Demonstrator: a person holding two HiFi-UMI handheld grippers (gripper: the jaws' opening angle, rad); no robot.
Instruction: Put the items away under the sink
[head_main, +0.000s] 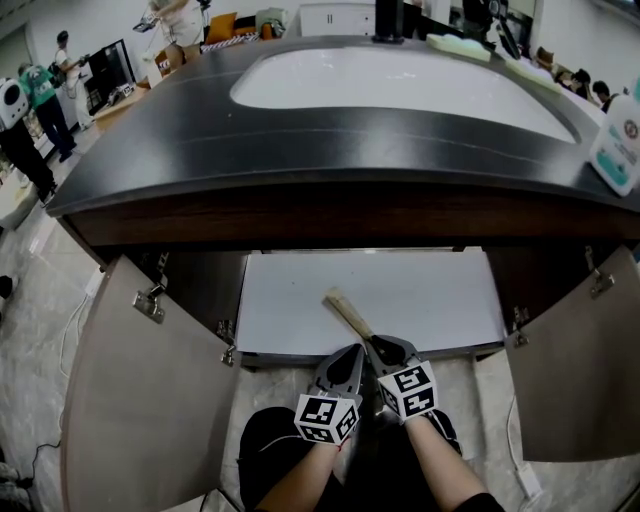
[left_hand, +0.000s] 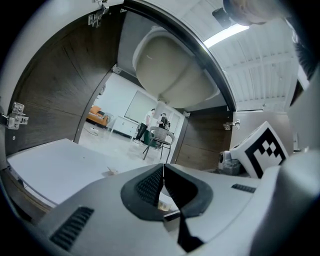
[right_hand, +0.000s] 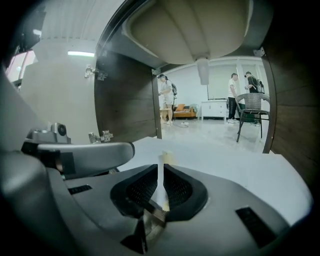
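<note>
Hidden / unclear:
- Near end of the wooden tool (head_main: 348, 312) is buried in the right claw (right_hand: 161, 187). Only a handle-like length shows, so type of tool can't be told.
- Right gripper view gives the tool edge-on, just a thin pale sliver, so no face detail.
- Can't tell whether the far tip touches the cabinet floor (head_main: 430, 300) or sits above it.
- White container (head_main: 619, 140) on the surface (head_main: 300, 130) is cut off by the frame's right edge, label unreadable.
- People in the bkgd are small, no detail.

Tool appearance: light tan wood, flat and narrow, straight, far end squared off and a bit wider.

Position vs claws:
- Right claw is nearly closed, pads clamped on the tool's flat faces. The tool runs out fwd past the fingertips.
- In head view the tool angles up-left from the claw, over the front part of the white cabinet floor, below the sink bowl (right_hand: 195, 25) and between the two open doors, L (head_main: 140, 400) and R (head_main: 585, 370).
- Left claw (left_hand: 163, 175) has its pads fully together w/ nothing between them. It sits just beside the right claw, on its left, at the cabinet's front edge.
</note>
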